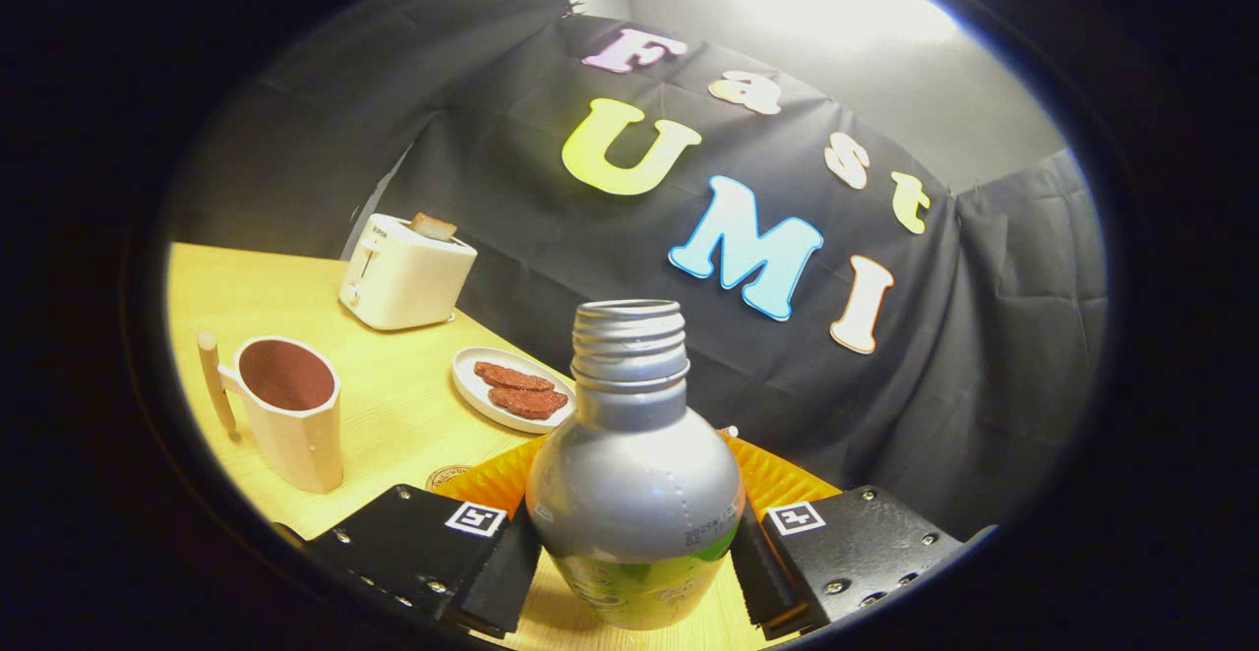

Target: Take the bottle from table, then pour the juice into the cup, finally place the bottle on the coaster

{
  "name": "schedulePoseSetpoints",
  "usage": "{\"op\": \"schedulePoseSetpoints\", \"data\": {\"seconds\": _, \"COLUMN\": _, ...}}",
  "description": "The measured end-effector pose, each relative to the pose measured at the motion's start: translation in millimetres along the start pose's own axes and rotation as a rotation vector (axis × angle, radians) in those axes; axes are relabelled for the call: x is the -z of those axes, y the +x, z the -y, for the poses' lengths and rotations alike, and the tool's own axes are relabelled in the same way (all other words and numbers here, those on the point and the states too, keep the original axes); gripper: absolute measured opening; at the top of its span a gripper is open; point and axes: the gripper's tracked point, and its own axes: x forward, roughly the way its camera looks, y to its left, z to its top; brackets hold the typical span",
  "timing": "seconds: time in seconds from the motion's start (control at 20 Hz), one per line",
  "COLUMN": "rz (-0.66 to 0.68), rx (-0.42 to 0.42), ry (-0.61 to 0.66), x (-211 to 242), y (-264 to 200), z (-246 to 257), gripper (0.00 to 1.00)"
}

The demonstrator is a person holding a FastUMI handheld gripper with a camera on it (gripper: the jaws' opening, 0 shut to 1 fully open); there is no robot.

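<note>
A silver bottle with an open threaded neck and a green label low on its body stands between my fingers. My gripper is shut on the bottle, both pads pressed against its sides. The whole view is tilted. A cream cup with a side handle and a dark inside stands on the wooden table, ahead and to the left of the fingers. A small round coaster peeks out just beyond the left finger, mostly hidden by it.
An orange ribbed tray lies right behind the bottle. A white oval plate with two dark patties sits beyond the cup. A cream toaster with a slice of bread stands at the table's back near the black cloth wall.
</note>
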Motion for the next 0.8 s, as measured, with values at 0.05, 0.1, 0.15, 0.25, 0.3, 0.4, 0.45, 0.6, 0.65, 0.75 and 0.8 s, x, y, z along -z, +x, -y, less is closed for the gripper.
{"op": "schedulePoseSetpoints", "data": {"seconds": 0.05, "rz": 0.002, "rx": -0.002, "ry": -0.017, "x": 0, "y": 2, "z": -3, "gripper": 0.82}}
{"op": "schedulePoseSetpoints", "data": {"seconds": 0.1, "rz": 0.003, "rx": -0.005, "ry": -0.036, "x": -1, "y": 3, "z": -7, "gripper": 0.82}}
{"op": "schedulePoseSetpoints", "data": {"seconds": 0.15, "rz": 0.003, "rx": -0.007, "ry": -0.056, "x": -1, "y": 5, "z": -11, "gripper": 0.82}}
{"op": "schedulePoseSetpoints", "data": {"seconds": 0.25, "rz": 0.006, "rx": -0.012, "ry": -0.106, "x": -4, "y": 8, "z": -18, "gripper": 0.82}}
{"op": "schedulePoseSetpoints", "data": {"seconds": 0.3, "rz": 0.009, "rx": -0.011, "ry": -0.132, "x": -6, "y": 10, "z": -21, "gripper": 0.82}}
{"op": "schedulePoseSetpoints", "data": {"seconds": 0.4, "rz": 0.014, "rx": -0.014, "ry": -0.174, "x": -3, "y": 13, "z": -27, "gripper": 0.82}}
{"op": "schedulePoseSetpoints", "data": {"seconds": 0.45, "rz": 0.014, "rx": -0.017, "ry": -0.195, "x": -3, "y": 14, "z": -30, "gripper": 0.82}}
{"op": "schedulePoseSetpoints", "data": {"seconds": 0.6, "rz": 0.015, "rx": -0.022, "ry": -0.252, "x": -1, "y": 17, "z": -35, "gripper": 0.82}}
{"op": "schedulePoseSetpoints", "data": {"seconds": 0.65, "rz": 0.02, "rx": -0.023, "ry": -0.27, "x": -2, "y": 17, "z": -36, "gripper": 0.82}}
{"op": "schedulePoseSetpoints", "data": {"seconds": 0.75, "rz": 0.033, "rx": -0.022, "ry": -0.313, "x": -3, "y": 19, "z": -39, "gripper": 0.82}}
{"op": "schedulePoseSetpoints", "data": {"seconds": 0.8, "rz": 0.04, "rx": -0.02, "ry": -0.337, "x": -4, "y": 19, "z": -42, "gripper": 0.82}}
